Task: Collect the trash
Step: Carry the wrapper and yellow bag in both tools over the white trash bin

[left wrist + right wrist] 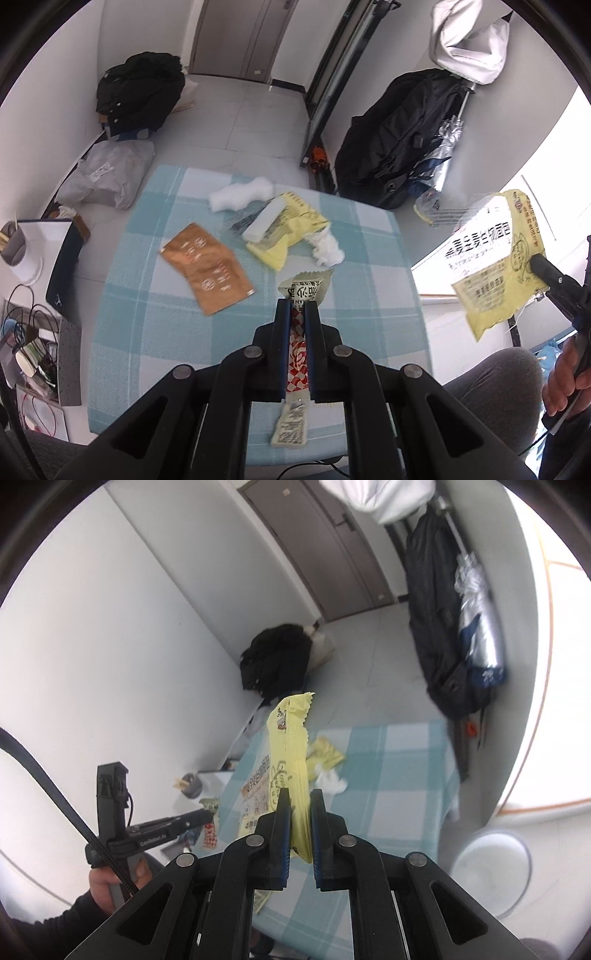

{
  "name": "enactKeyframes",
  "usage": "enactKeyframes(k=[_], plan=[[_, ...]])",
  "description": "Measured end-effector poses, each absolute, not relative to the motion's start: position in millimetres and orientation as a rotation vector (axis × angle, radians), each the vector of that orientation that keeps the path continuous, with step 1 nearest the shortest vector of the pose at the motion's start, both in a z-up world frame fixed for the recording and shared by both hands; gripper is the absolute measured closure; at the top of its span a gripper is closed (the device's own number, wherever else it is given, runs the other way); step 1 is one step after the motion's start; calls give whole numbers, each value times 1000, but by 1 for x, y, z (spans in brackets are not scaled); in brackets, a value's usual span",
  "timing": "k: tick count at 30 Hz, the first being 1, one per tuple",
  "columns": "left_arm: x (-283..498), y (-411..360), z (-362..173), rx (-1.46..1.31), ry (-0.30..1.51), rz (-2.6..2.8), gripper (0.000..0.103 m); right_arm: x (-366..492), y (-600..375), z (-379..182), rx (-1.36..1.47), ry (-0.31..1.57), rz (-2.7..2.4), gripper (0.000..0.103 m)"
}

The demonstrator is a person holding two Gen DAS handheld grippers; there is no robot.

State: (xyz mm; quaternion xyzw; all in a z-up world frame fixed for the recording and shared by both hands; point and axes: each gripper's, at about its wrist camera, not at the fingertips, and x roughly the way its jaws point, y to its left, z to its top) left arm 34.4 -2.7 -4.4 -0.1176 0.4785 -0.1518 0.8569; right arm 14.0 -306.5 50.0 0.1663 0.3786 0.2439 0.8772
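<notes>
Left wrist view: left gripper point(297, 308) is clenched on a narrow snack sachet point(295, 332), red-white check w/ pale printed ends. Its long axis runs along the fingers, torn top pointing away toward the middle of the checked tablecloth point(373, 258), bottom end hanging back under the jaws; it's just above the cloth's near edge. Right gripper point(297, 801) is clamped on a yellow wrapper point(291, 753), off the cloth's right edge in the left view and well above it. In the right wrist view the wrapper stands edge-on, long axis pointing away from the jaws, serrated end up. Both are thin film, so I'd judge them very light, floppy and a bit slick: they'll flap and fold, so a pinch well in from the edge, as now, looks safer than at a corner. On the cloth: brown sachet point(207, 267) flat at left, pointing diagonally; opened yellow pack point(286, 232) near the centre; cotton wads point(240, 194) toward the far edge and one point(327, 251) just right of the pack. Cotton is soft, compressible, prob. sheds; grab mid-bulk. White bin point(491, 871) sits on the floor beyond the cloth's right side.
</notes>
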Motion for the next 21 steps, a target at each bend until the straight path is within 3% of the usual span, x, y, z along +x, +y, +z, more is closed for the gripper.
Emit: enactKeyframes(k=[11, 21], plan=[[72, -121, 37, -196, 959, -545, 99, -7, -418, 96, 380, 654, 290, 94], [92, -249, 2, -75, 1048, -736, 99, -30, -512, 62, 389, 687, 47, 95]])
